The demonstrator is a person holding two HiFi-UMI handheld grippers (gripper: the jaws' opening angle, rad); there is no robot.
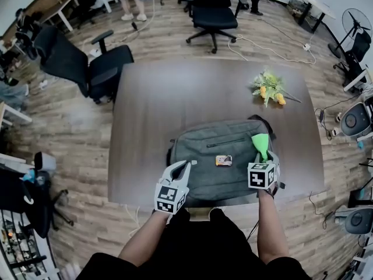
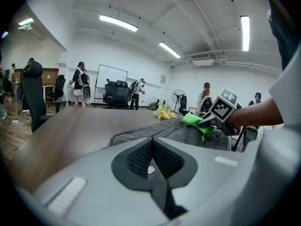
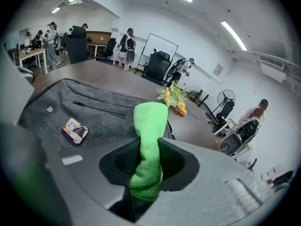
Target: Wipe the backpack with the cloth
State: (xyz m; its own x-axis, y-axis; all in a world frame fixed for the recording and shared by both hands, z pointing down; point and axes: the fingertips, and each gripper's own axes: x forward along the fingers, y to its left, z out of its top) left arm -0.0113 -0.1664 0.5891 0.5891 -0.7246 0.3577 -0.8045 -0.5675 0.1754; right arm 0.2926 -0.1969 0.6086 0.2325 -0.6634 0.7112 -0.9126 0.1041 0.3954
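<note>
A grey backpack (image 1: 210, 150) lies flat on the near part of the dark table (image 1: 175, 92). My right gripper (image 1: 263, 156) hovers over the backpack's right end, shut on a bright green cloth (image 1: 261, 143). In the right gripper view the rolled cloth (image 3: 149, 140) stands up between the jaws, above the backpack (image 3: 94, 114). My left gripper (image 1: 180, 169) is at the backpack's near left corner; in its own view (image 2: 151, 159) the jaws meet with nothing held. That view also shows the backpack (image 2: 155, 133), the cloth (image 2: 194, 120) and the right gripper (image 2: 207, 121).
A small printed packet (image 1: 224, 160) (image 3: 75, 130) lies on the backpack's front. A bunch of yellow flowers (image 1: 269, 88) (image 3: 175, 98) rests on the table's far right. Office chairs (image 1: 87, 63) (image 1: 213, 10) stand left of and behind the table. People stand in the background.
</note>
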